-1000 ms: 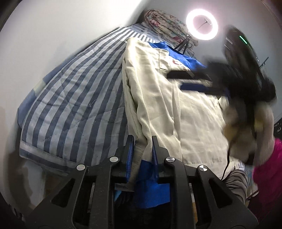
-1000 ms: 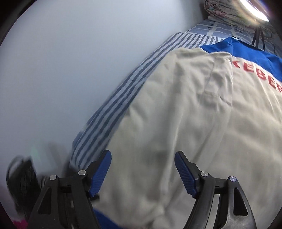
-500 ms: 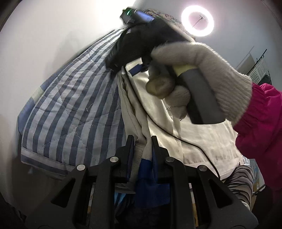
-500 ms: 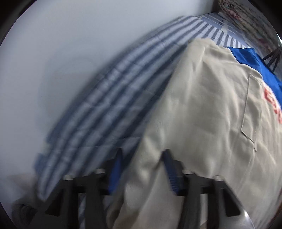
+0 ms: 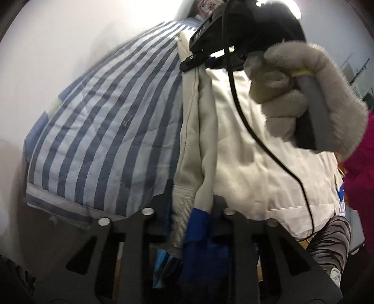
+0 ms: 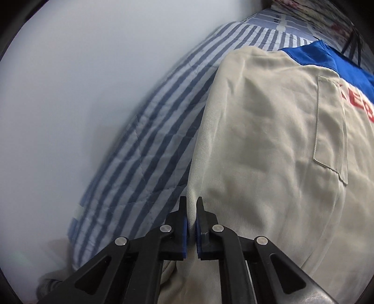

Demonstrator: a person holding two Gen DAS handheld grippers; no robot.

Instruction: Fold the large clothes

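A large beige jacket [image 6: 268, 131] with a blue yoke [image 6: 325, 56], red letters and a chest pocket lies on a blue-and-white striped bed cover [image 6: 154, 140]. My right gripper [image 6: 191, 210] is shut on the jacket's left side edge. In the left wrist view the jacket [image 5: 233, 145] hangs toward me; my left gripper [image 5: 191, 194] is shut on its ribbed hem corner, with a blue part [image 5: 198, 224] below the jaws. The right gripper's body [image 5: 233, 30] and the gloved hand [image 5: 303, 98] holding it show above, at the jacket's far edge.
A white wall [image 6: 70, 93] runs along the bed's left side. The striped cover's near corner [image 5: 58, 198] drops off at the bed edge. A floral bundle [image 6: 327, 16] lies at the bed's far end. A black cable [image 5: 257, 140] trails across the jacket.
My right gripper swung left across the jacket, reached its left edge and shut on it. My left gripper kept its hold on the hem and the fabric lifted slightly.
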